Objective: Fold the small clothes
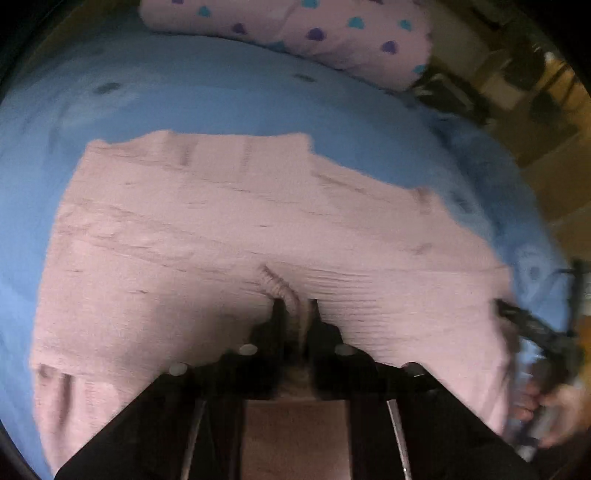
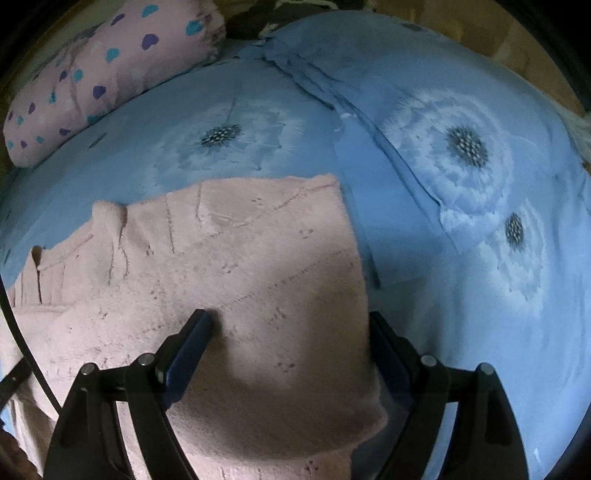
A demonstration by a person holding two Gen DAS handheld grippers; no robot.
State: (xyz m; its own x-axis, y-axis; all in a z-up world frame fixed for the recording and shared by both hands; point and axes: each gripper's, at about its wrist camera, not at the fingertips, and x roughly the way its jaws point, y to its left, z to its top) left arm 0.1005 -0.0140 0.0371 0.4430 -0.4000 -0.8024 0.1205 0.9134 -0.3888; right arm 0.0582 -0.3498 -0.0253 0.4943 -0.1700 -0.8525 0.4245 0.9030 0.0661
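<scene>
Left wrist view shows the left gripper (image 1: 297,306) with its jaws drawn together on a ribbed fold of the pink knit garment (image 1: 229,236), a pinch of the cloth standing up between the two dark fingers. The garment lies spread on the blue bedsheet (image 1: 207,96), which surrounds it on its far side and to its left. Beyond the garment, at the far edge of the sheet, rests a pink pillow (image 1: 325,33) dotted with purple and teal hearts. Off the garment's right edge, blurred, a person's hand (image 1: 561,410) grips the handle of the other tool.

In the right wrist view, the right gripper (image 2: 291,325) stands with its jaws wide apart and nothing clamped. Its left finger (image 2: 192,339) lies over the pink knit garment (image 2: 236,258), and its right finger sits at the garment's right edge, over the blue bedsheet (image 2: 461,295). White flower prints with dark centres mark the sheet to the right of the garment. The dotted pillow (image 2: 92,85) lies beyond the garment's far left corner.
</scene>
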